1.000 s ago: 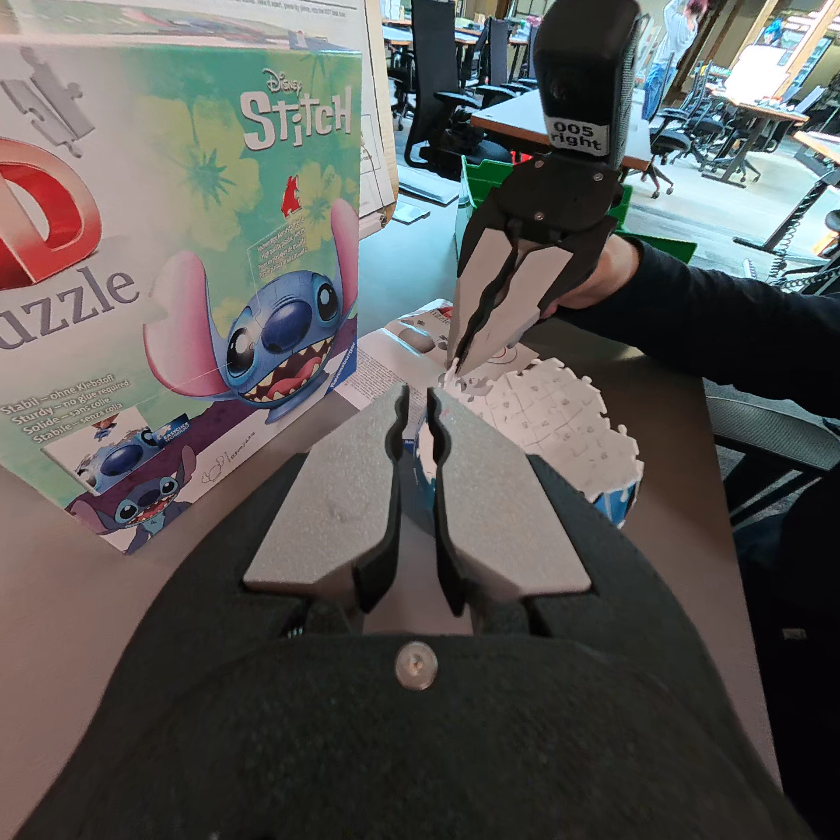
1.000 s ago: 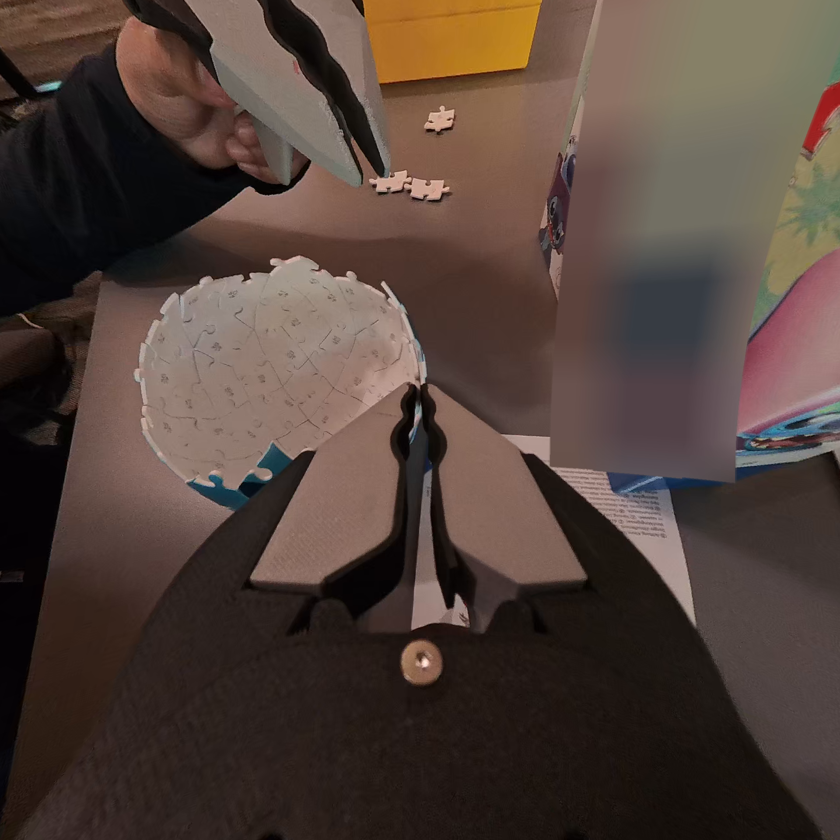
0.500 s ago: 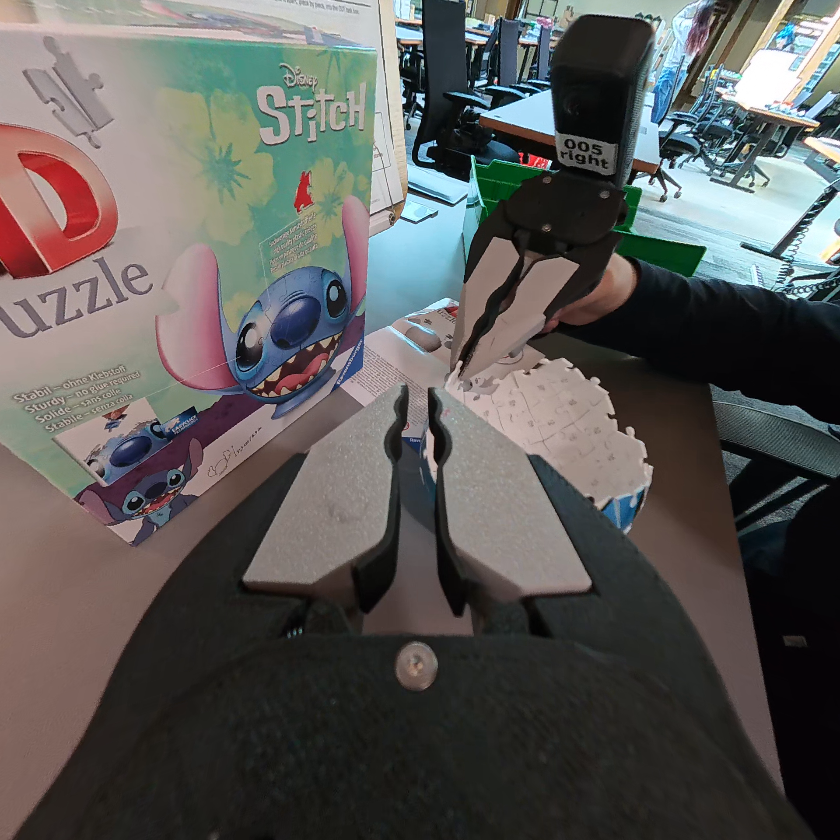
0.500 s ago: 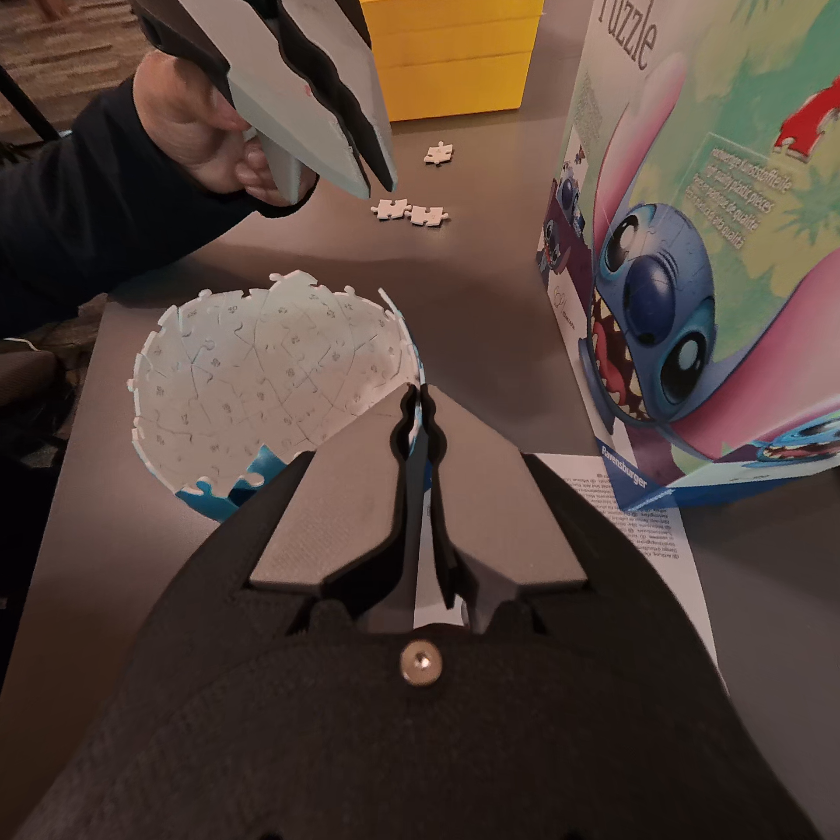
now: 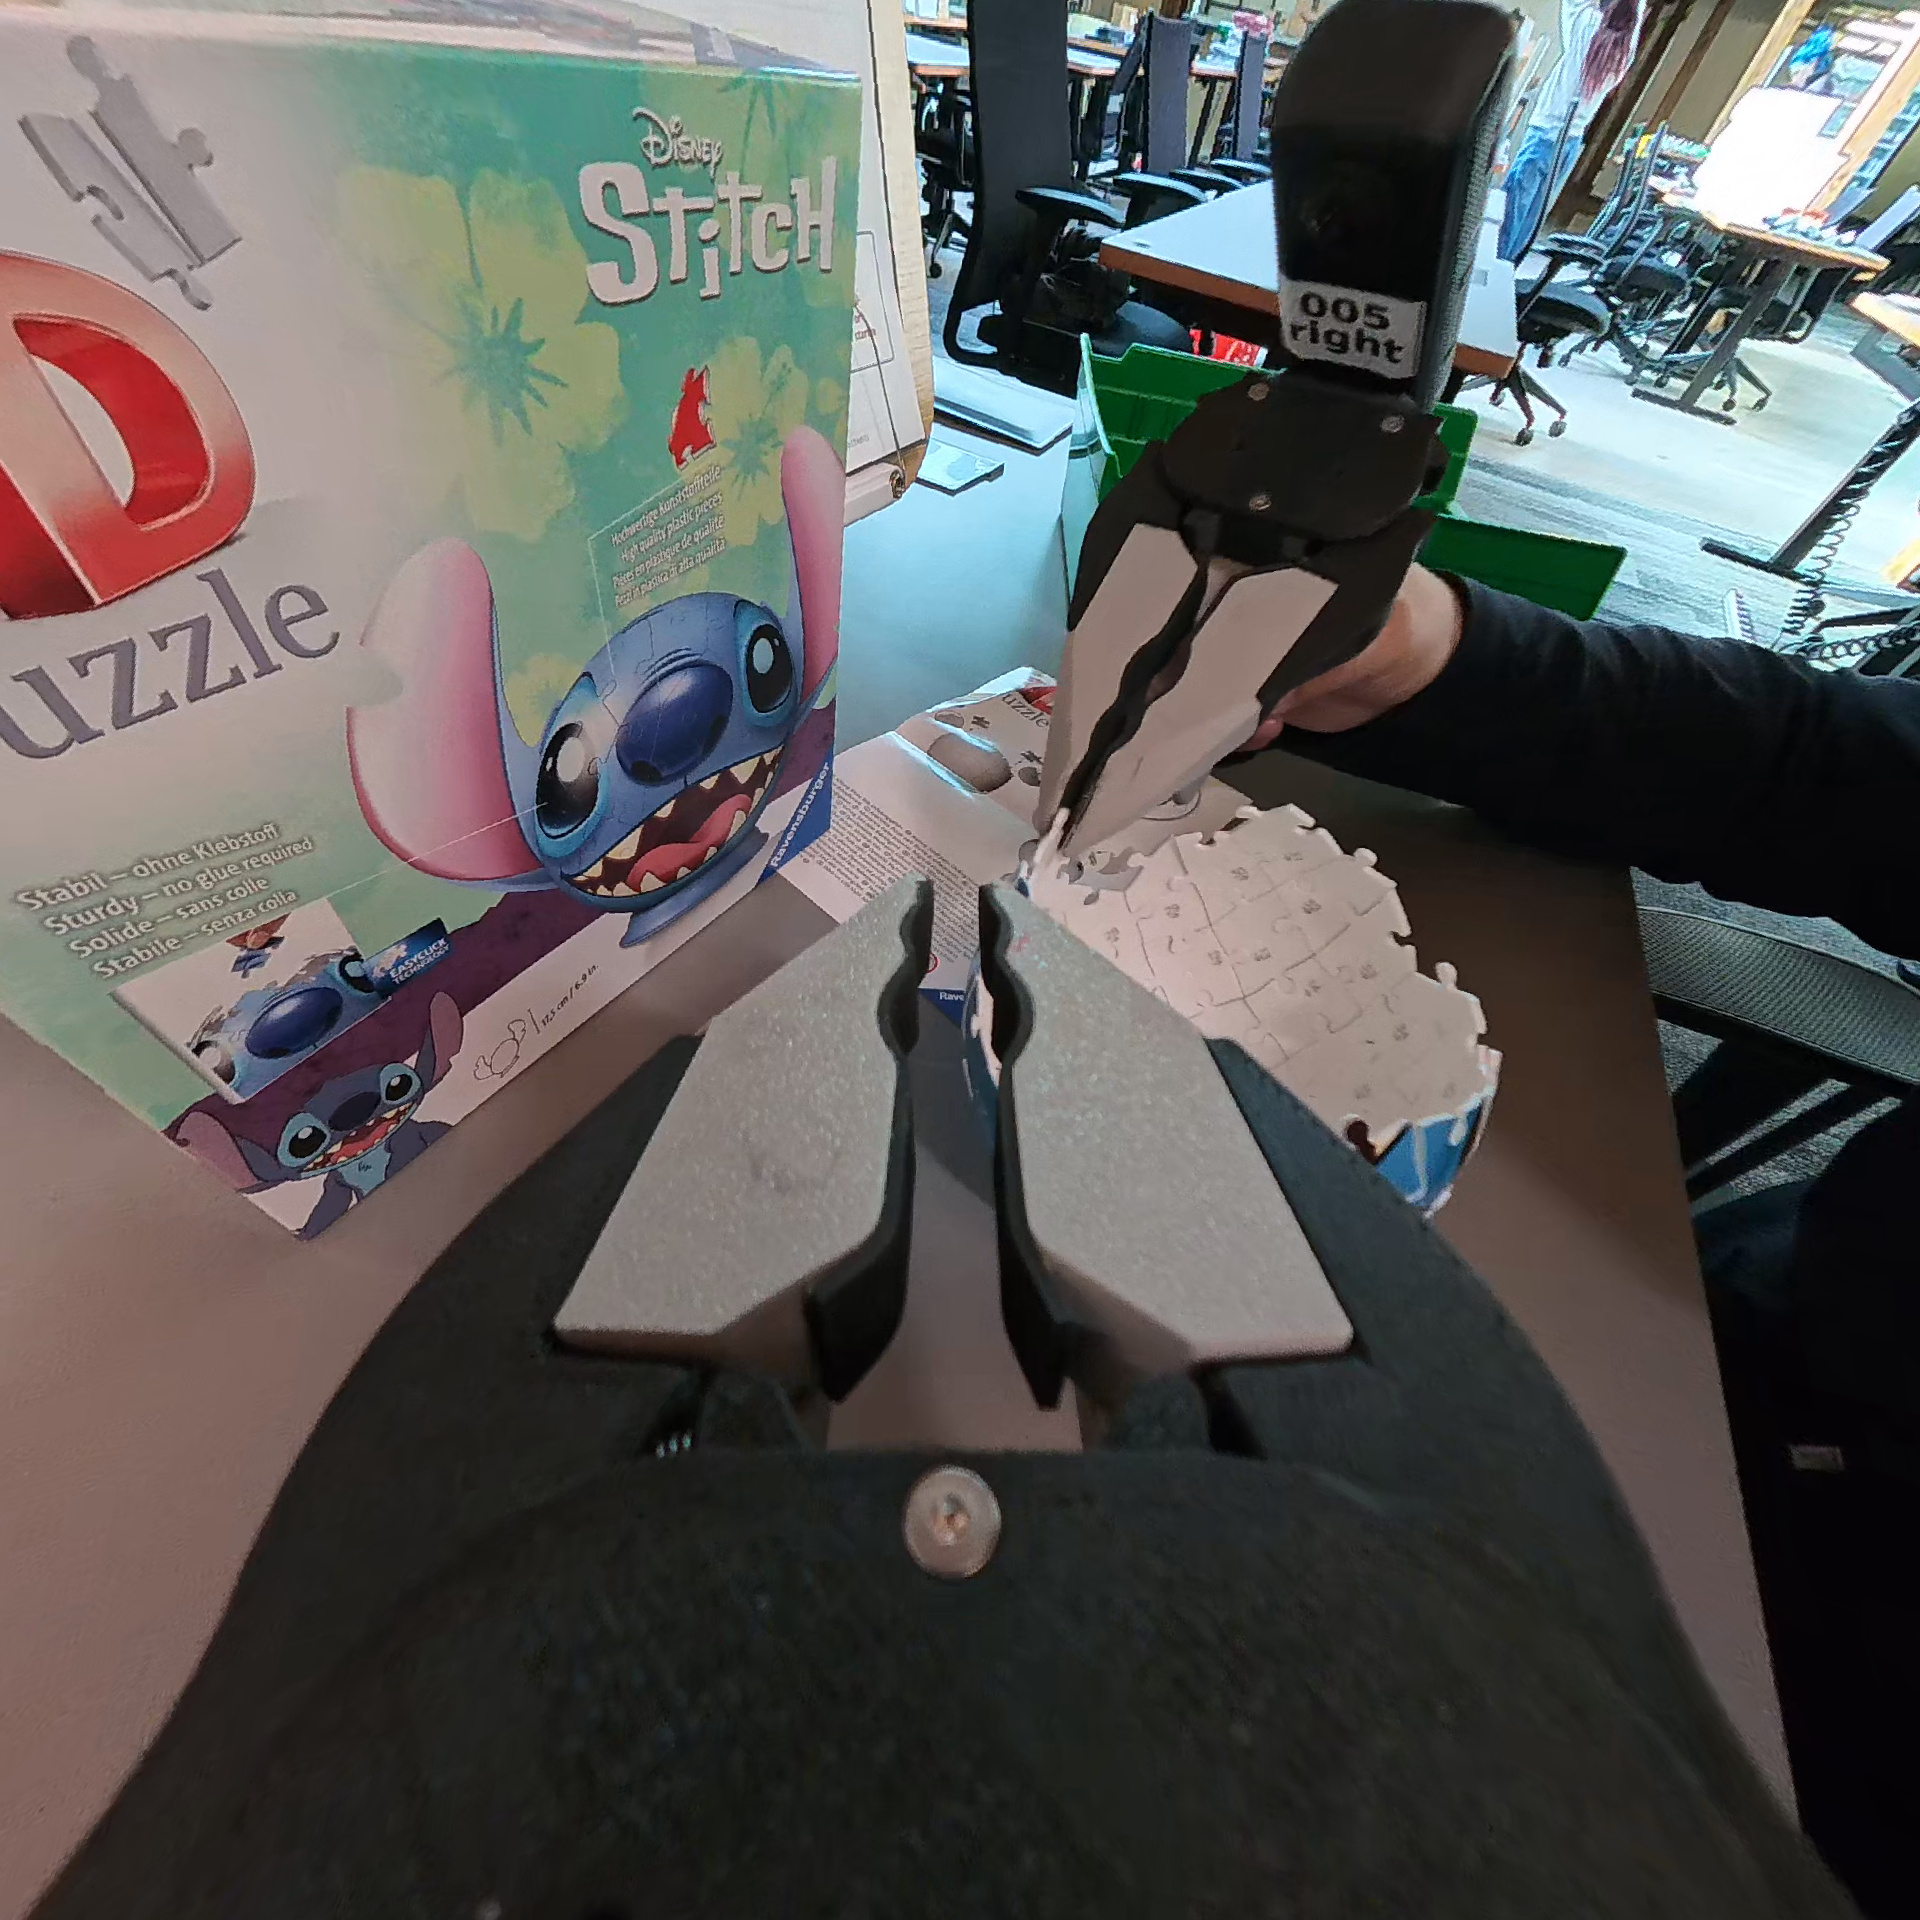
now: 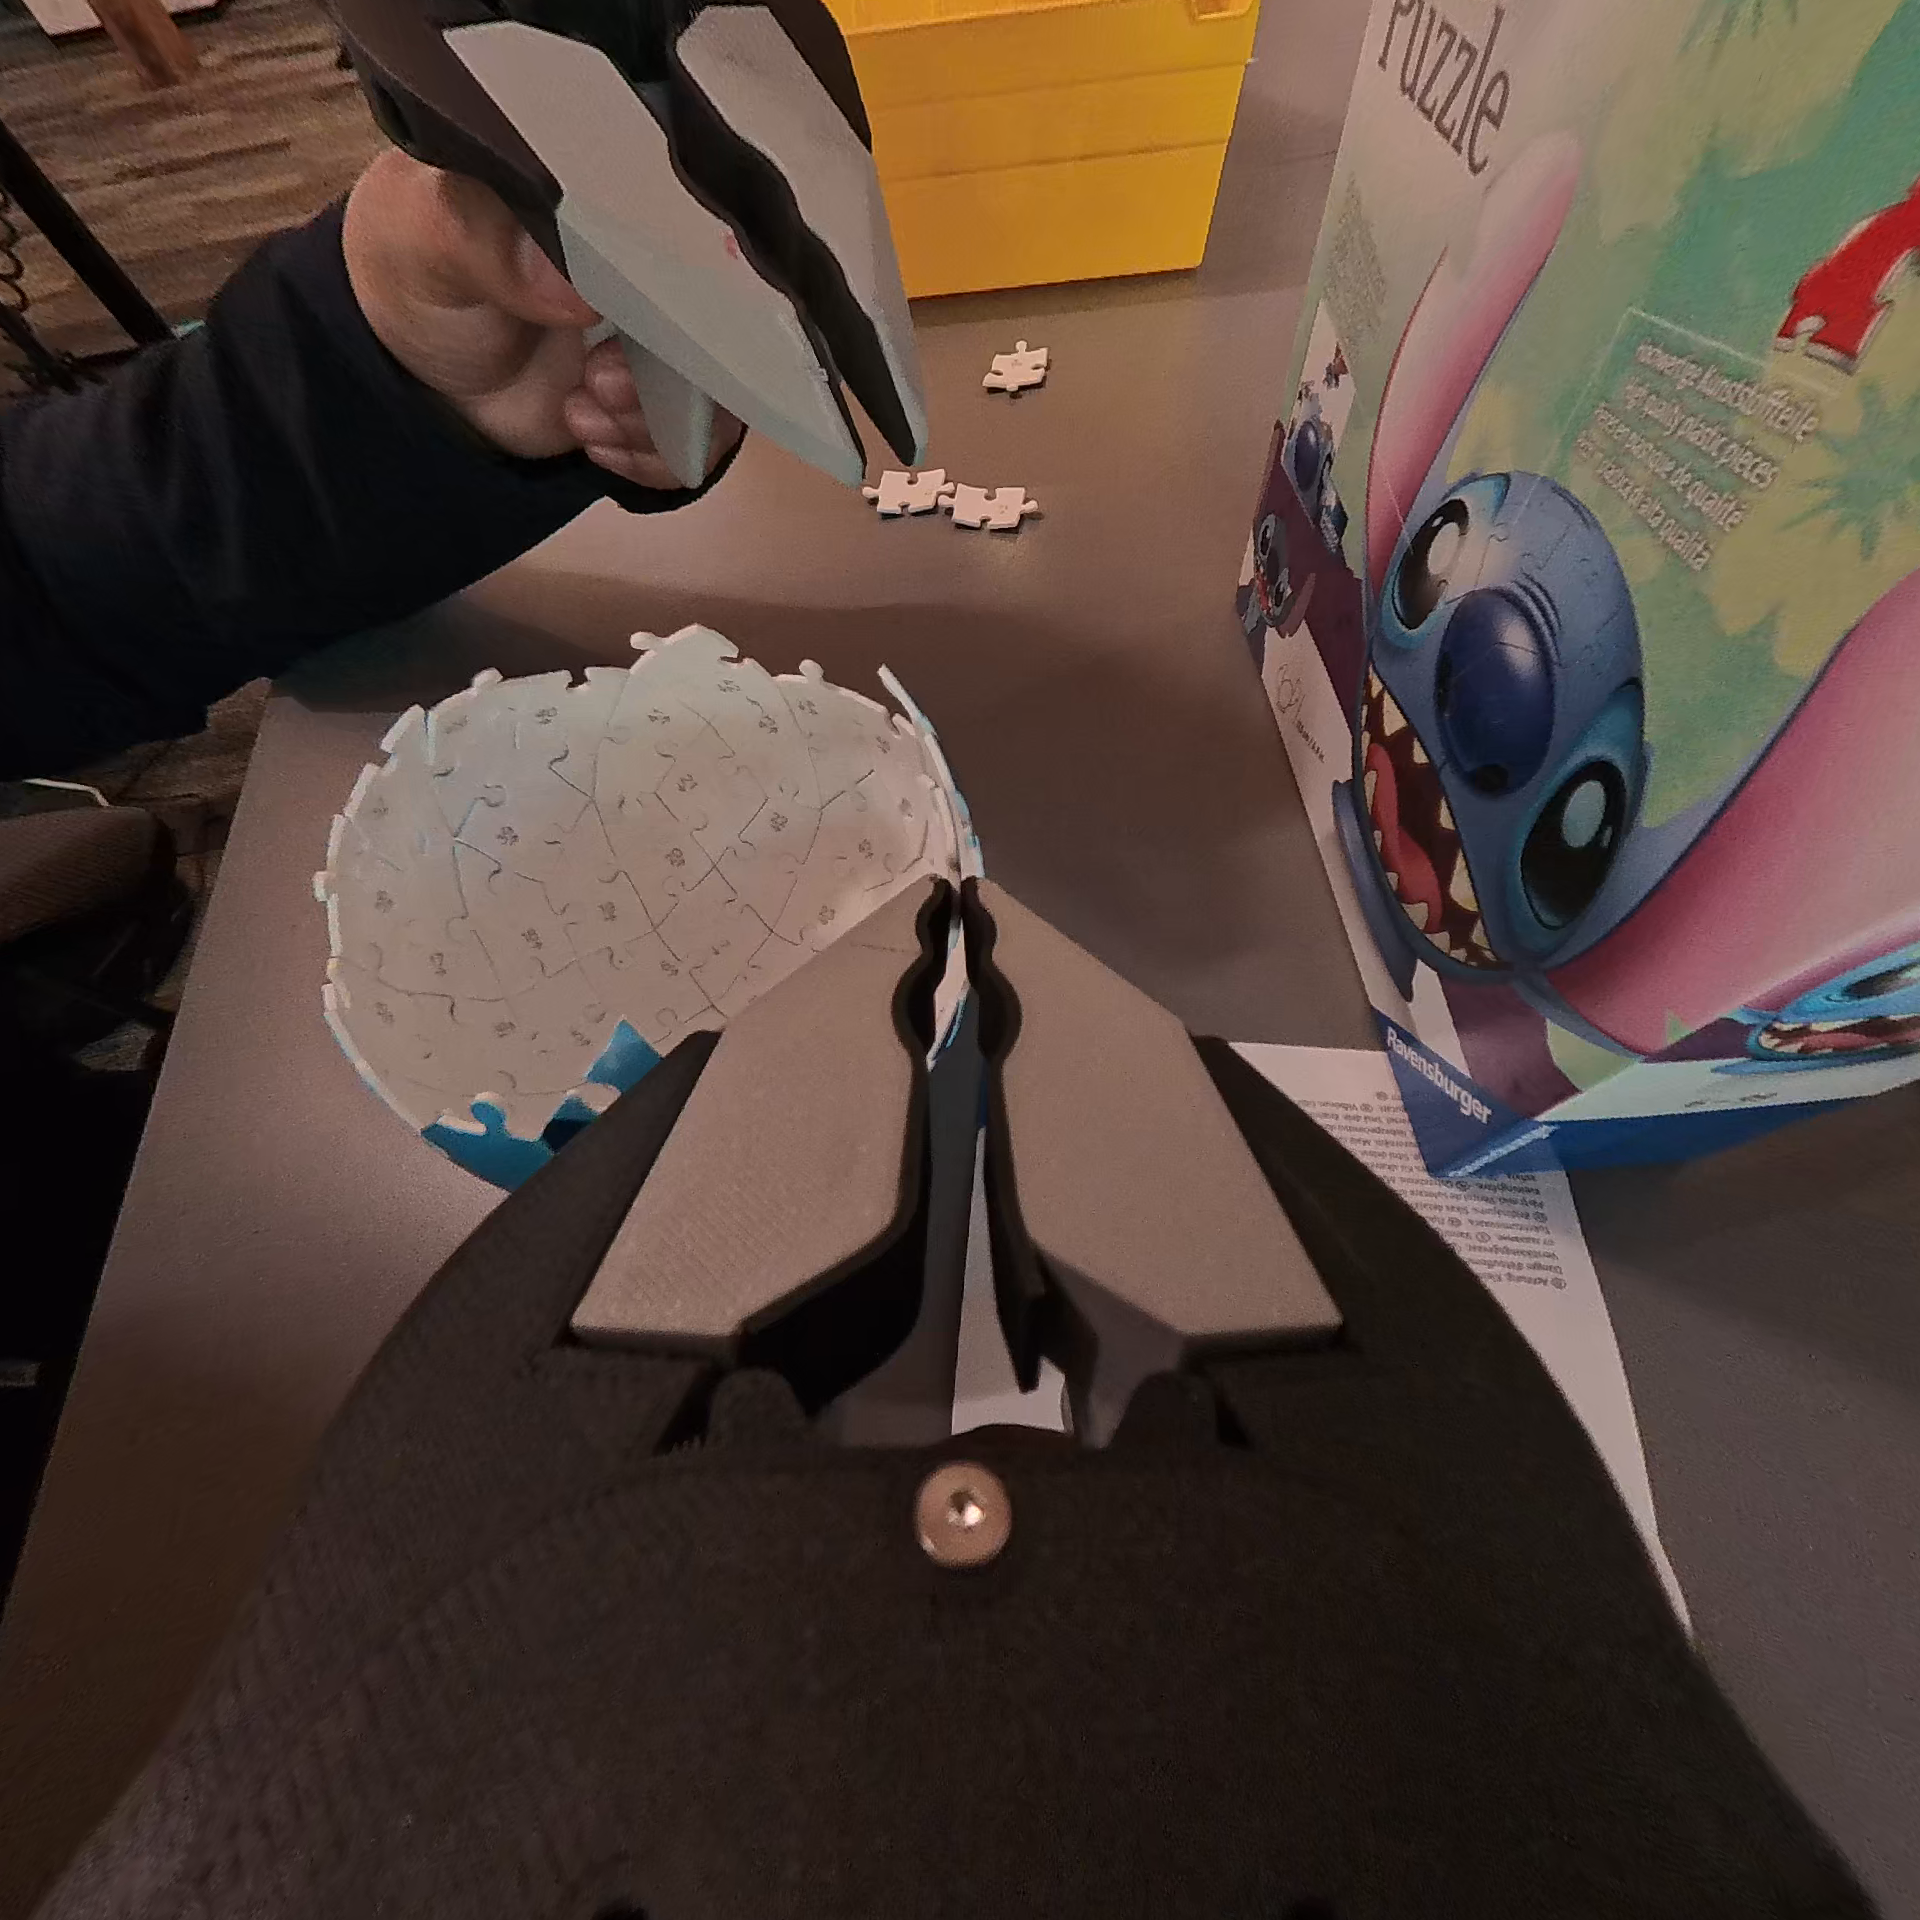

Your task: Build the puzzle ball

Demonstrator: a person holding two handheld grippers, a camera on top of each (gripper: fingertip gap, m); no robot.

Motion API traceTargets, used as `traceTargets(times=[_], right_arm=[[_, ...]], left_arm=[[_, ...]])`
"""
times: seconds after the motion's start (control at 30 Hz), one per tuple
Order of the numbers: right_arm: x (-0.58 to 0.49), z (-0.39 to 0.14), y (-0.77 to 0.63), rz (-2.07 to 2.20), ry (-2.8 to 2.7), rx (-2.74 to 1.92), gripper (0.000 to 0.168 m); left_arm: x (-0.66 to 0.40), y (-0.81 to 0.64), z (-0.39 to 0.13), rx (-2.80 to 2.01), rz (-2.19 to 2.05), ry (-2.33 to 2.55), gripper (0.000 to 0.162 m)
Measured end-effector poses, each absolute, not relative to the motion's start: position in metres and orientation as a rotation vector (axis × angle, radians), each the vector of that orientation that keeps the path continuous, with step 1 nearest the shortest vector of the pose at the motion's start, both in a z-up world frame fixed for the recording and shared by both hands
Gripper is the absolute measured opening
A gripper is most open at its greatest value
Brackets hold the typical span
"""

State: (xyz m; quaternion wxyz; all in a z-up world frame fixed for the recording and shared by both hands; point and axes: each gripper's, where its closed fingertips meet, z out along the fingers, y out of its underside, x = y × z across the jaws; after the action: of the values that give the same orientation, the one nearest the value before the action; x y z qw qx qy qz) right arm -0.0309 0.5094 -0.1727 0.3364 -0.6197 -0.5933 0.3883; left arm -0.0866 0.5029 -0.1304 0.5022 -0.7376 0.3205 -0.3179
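Note:
The half-built puzzle ball (image 5: 1278, 966), a white bowl-shaped shell with a blue outside, lies on the grey table, also in the right wrist view (image 6: 623, 883). My right gripper (image 6: 958, 891) is shut on the shell's rim on the side towards the box; the left wrist view shows it (image 5: 1065, 826) pinching the rim from above. My left gripper (image 5: 956, 909) is shut and empty, hovering just short of the shell. In the right wrist view it (image 6: 888, 470) hangs above two joined loose pieces (image 6: 951, 499). A single piece (image 6: 1016, 366) lies farther back.
The tall puzzle box (image 5: 416, 520) stands beside the shell, also in the right wrist view (image 6: 1610, 520). An instruction sheet (image 6: 1455, 1174) lies under the box corner. A yellow bin (image 6: 1049, 145) and a green bin (image 5: 1507, 561) stand at the table's ends. The table edge (image 6: 260, 935) runs near the shell. Tip to tip, the grippers are about 8 cm apart. The single piece (image 6: 1016, 366) sits 30 cm or so from the ends of my left fingers.
My left gripper has shifted slightly and now sits lower over the loose pieces. My right gripper keeps its grip on the rim, and the shell has barely moved.

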Motion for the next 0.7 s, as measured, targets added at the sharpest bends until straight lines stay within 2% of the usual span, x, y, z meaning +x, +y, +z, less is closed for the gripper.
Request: traceTargets(times=[0.4, 0.7], right_arm=[[-0.028, -0.151, 0.505, 1.209, -1.475, -1.604, 0.0], [-0.04, -0.132, 0.485, 1.063, -1.695, -1.541, 0.0]], left_arm=[[-0.082, 0.501, -0.129, -1.768, -0.779, 0.786, 0.007], [-0.056, 0.478, -0.113, -1.663, -0.803, 0.911, 0.012]])
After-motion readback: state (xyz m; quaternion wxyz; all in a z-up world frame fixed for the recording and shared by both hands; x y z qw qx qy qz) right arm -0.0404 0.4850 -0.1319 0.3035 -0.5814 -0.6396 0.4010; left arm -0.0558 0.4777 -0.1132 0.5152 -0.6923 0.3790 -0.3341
